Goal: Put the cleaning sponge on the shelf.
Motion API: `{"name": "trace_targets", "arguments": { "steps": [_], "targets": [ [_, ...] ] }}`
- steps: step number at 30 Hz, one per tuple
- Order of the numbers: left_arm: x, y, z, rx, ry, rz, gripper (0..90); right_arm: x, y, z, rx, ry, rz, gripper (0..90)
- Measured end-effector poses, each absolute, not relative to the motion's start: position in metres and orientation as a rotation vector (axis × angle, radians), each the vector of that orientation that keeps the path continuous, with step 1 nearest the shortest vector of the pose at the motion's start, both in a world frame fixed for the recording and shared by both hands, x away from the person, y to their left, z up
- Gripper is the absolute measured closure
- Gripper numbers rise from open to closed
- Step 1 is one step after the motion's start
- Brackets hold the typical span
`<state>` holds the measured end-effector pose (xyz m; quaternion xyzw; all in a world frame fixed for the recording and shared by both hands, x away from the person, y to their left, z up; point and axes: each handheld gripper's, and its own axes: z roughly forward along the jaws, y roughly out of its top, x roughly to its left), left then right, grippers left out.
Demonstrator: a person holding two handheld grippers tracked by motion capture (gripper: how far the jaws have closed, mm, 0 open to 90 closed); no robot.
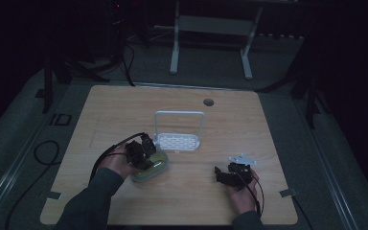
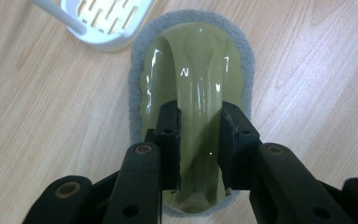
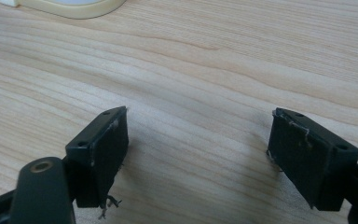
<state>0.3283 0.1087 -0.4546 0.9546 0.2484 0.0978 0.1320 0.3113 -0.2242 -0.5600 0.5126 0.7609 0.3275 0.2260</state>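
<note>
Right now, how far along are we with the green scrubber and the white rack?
Done: the left gripper has its fingers closed on the raised handle of the green scrubber, which sits on the table beside the white rack. In hand: that grasp. Left, probably: lifting it and placing it on the rack, whose slotted tray looks bare. The right gripper is open over bare wood.

Bare wooden table lies open right and far; a white slotted plastic rack with upright handle blocks the middle.
</note>
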Motion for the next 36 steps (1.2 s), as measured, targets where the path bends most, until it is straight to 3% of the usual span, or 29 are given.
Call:
{"name": "trace_targets", "arguments": {
  "steps": [13, 36],
  "targets": [
    [0.332, 0.1, -0.453, 2.769, 0.61, 0.325, 71.7, 0.311, -0.224, -0.56, 1.412, 2.098, 0.903, 19.7],
    [0.344, 0.092, -0.448, 2.762, 0.574, 0.34, 71.6, 0.311, -0.224, -0.56, 1.411, 2.098, 0.903, 19.7]
  ]
}}
